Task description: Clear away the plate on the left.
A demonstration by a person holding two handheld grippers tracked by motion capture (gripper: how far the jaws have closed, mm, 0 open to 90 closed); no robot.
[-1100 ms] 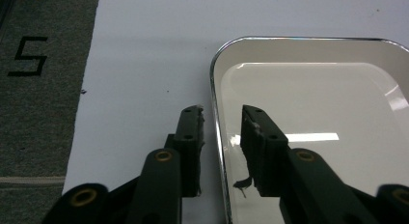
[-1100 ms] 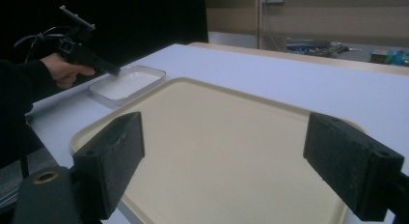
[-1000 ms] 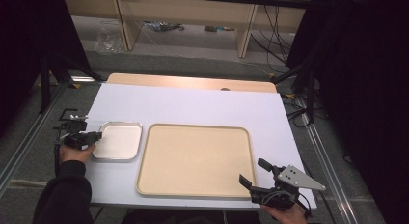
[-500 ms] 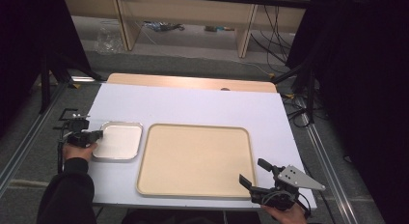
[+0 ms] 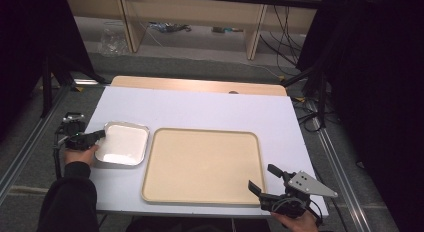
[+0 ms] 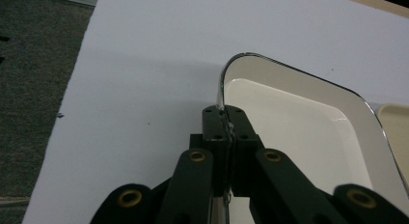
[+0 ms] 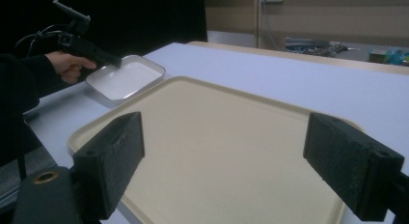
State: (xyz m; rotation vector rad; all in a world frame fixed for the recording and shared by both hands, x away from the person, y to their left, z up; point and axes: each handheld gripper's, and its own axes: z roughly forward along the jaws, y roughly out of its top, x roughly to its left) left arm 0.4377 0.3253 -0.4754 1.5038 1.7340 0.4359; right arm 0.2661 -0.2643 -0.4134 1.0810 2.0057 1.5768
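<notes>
Spanning carpeted floor [image 5: 30, 142], white table [image 5: 200, 109]

**No legible text**

No readable text, label, brand, number or sign was found in any view. The white table [image 5: 200, 109], the beige tray [image 5: 202, 164] and the small white tray [image 5: 122, 143] carried plain, unmarked surfaces. The black jaws seen in both gripper views bore only brass-coloured rivets, no lettering. The grey plate on the right gripper [image 5: 272, 188] showed small holes but no markings. Items on the far shelf [image 5: 170, 28] were too small and blurred to read.
</notes>
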